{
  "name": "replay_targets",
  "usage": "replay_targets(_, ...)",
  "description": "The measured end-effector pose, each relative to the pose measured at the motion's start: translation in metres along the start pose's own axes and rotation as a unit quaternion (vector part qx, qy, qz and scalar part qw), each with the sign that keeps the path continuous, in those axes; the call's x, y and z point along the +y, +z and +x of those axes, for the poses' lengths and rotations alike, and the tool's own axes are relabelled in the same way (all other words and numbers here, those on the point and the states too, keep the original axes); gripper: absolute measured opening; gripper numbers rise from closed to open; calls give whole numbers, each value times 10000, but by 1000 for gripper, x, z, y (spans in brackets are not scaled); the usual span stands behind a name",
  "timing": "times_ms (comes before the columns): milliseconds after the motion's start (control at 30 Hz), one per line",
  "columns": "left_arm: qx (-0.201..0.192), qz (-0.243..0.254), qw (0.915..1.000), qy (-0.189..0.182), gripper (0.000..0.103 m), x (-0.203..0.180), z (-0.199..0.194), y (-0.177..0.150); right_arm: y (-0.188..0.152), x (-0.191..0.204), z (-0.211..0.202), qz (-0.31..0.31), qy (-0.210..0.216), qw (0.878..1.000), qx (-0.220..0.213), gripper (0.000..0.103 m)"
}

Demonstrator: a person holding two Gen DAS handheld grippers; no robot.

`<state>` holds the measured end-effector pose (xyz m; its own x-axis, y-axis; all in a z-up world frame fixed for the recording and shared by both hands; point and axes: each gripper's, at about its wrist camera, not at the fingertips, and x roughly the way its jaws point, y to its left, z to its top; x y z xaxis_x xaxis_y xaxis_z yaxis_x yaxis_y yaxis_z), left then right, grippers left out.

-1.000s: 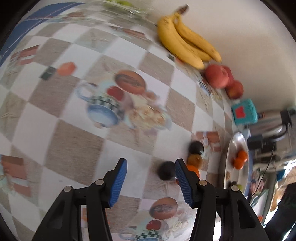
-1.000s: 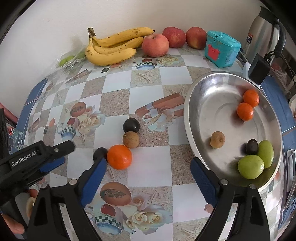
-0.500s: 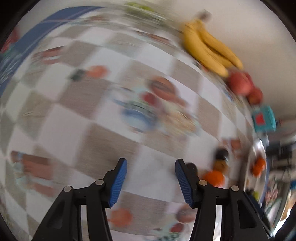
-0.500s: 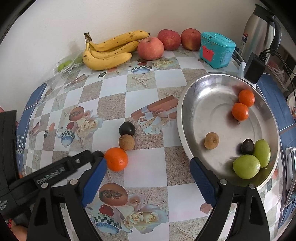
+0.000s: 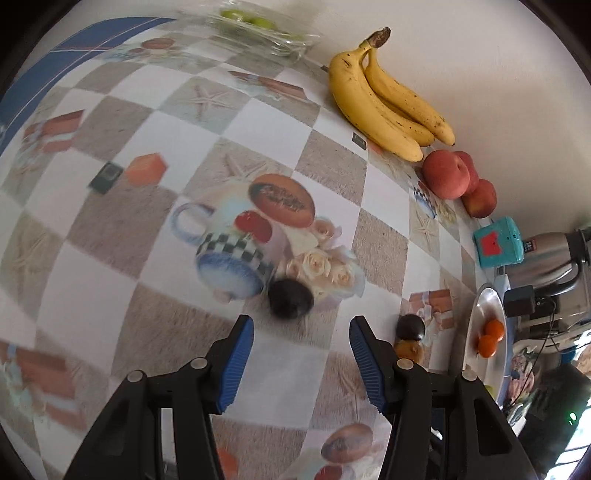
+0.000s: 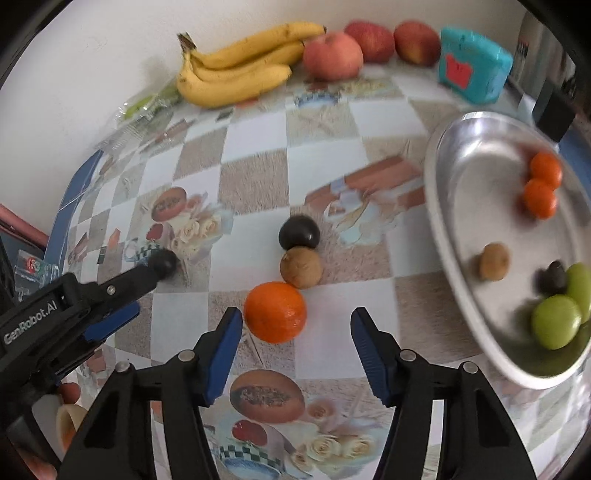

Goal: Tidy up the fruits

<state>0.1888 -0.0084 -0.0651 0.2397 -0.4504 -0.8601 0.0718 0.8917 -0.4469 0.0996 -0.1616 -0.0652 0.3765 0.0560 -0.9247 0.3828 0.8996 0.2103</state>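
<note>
My left gripper [image 5: 301, 363] is open over the checked tablecloth, with a dark plum [image 5: 290, 298] just beyond its fingertips; the same plum [image 6: 164, 261] shows in the right wrist view at the left gripper's tip. My right gripper [image 6: 296, 354] is open, just behind an orange [image 6: 275, 311]. Past the orange lie a brown kiwi [image 6: 301, 266] and a second dark plum [image 6: 299, 232], touching. A steel tray [image 6: 454, 206] at the right holds two small oranges [image 6: 541, 184], a kiwi [image 6: 494, 261], a dark plum [image 6: 553, 277] and two green fruits [image 6: 556, 320].
Bananas [image 6: 236, 70], three red apples [image 6: 332, 55] and a teal box [image 6: 472, 68] line the back wall. A clear bag of green fruit [image 5: 255, 31] lies at the far left corner. A kettle [image 5: 546, 258] stands beyond the tray [image 5: 480, 347].
My left gripper swung left and settled behind the lone dark plum, which now lies further left. My right gripper moved forward and down, close to the orange.
</note>
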Motion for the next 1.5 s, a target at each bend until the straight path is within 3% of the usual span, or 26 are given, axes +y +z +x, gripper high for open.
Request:
replay_targets(233,68,363,9991,186,56,-7,8,10,4,8,4,41,0,10000,-50,62)
replay_targets(300,175,403,9988,227,42,-9,9,7,6,11,5,-4,-74,10000,-38,51)
replay_targets(333,209,390,9987,252,28,-9,10,6,7,12,5,-19,-78,10000,-26,45)
replay_targets(367,207,386,9987,253,26,-8,10,5,7,12,5,-11,-44,10000,-22,42)
replay_targets(600,29,510,9984,233,26,-20,-6,2,4,9,-2,-11,44,10000,-54,38)
replay_targets(1000,-179,1061,9942,-55,26,-72,-36,-10,8,-7,-52,31,165,9983,-557,38)
replay_targets(1333,59,1898,9805,-503,26,-153,-27,-45,16,-97,-79,711,-886,9894,-902,38)
replay_targets(1500,131,2236,9730,-556,26,-190,-7,-57,18,-133,-86,971,-876,9869,-942,38)
